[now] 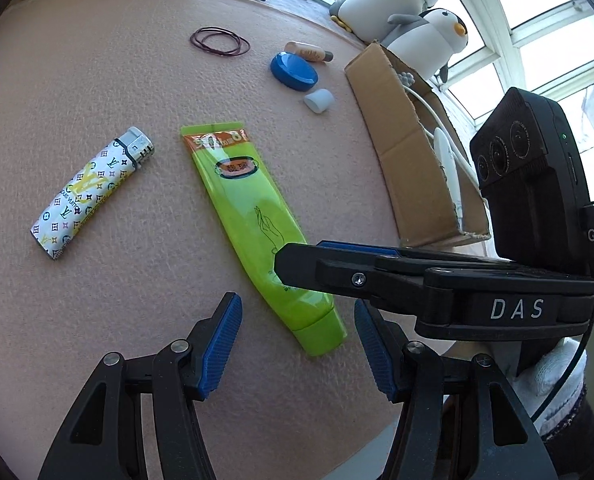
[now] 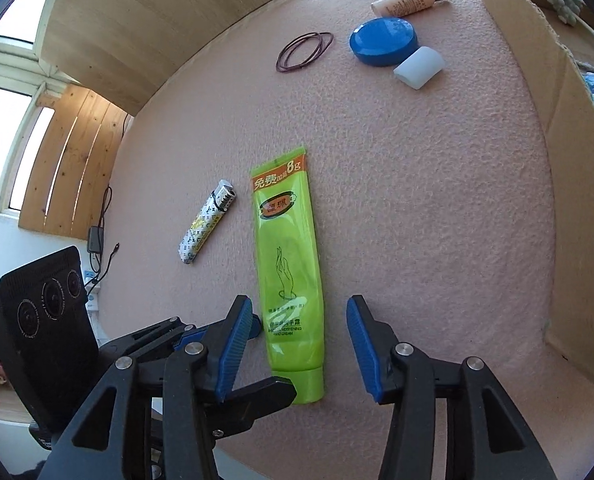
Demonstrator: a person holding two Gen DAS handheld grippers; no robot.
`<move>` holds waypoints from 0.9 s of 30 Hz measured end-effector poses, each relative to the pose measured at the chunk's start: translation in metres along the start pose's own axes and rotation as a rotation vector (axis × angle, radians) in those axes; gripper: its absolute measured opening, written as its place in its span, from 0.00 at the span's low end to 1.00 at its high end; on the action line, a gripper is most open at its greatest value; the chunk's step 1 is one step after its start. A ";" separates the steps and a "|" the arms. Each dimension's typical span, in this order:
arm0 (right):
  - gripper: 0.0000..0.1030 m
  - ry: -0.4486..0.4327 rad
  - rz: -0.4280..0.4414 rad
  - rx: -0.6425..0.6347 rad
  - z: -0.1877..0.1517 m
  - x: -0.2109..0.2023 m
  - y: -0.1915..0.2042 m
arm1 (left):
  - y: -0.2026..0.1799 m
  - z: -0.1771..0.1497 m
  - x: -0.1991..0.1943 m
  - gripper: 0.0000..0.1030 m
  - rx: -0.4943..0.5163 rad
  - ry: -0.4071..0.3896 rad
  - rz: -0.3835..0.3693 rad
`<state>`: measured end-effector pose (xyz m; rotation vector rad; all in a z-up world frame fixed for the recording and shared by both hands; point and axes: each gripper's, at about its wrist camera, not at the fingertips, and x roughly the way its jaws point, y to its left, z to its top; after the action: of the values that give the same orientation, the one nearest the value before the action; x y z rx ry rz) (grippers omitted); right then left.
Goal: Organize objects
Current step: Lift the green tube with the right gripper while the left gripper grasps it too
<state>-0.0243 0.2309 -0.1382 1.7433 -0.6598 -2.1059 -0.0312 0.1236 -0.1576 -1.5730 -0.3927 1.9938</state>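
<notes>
Over the pink mat [image 2: 417,200], both claws, left [image 1: 297,344] and right [image 2: 299,344], gape apart around the green tube [image 2: 287,264].

Two plush penguins [image 1: 413,4] by window [image 1: 537,40]; wooden slat panel [image 2: 69,160]; wall adapter [image 2: 95,239] with cables.

Left tongs [image 1: 297,344]: black linkage arms, silver pivot screws, ribbed blue pads. Right tongs [image 2: 299,344] same, white "DAS" lettering and black three-lens camera block [image 1: 537,176] above it. White knit glove [image 1: 557,372] below.
</notes>
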 end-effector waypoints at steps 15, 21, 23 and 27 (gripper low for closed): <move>0.31 -0.032 -0.006 -0.024 -0.014 -0.007 0.004 | -0.009 0.004 0.005 0.47 0.028 0.002 0.009; 0.30 -0.070 0.013 0.003 -0.018 -0.013 0.001 | -0.019 0.007 0.003 0.45 0.075 0.004 0.042; 0.29 -0.086 0.016 0.008 -0.018 -0.017 -0.001 | -0.019 0.008 0.003 0.45 0.073 0.002 0.037; 0.29 -0.132 0.023 0.002 -0.019 -0.035 0.000 | -0.034 0.012 -0.006 0.45 0.123 -0.018 0.044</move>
<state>0.0008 0.2466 -0.1118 1.6003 -0.7145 -2.2198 -0.0331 0.1486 -0.1312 -1.5004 -0.2394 2.0266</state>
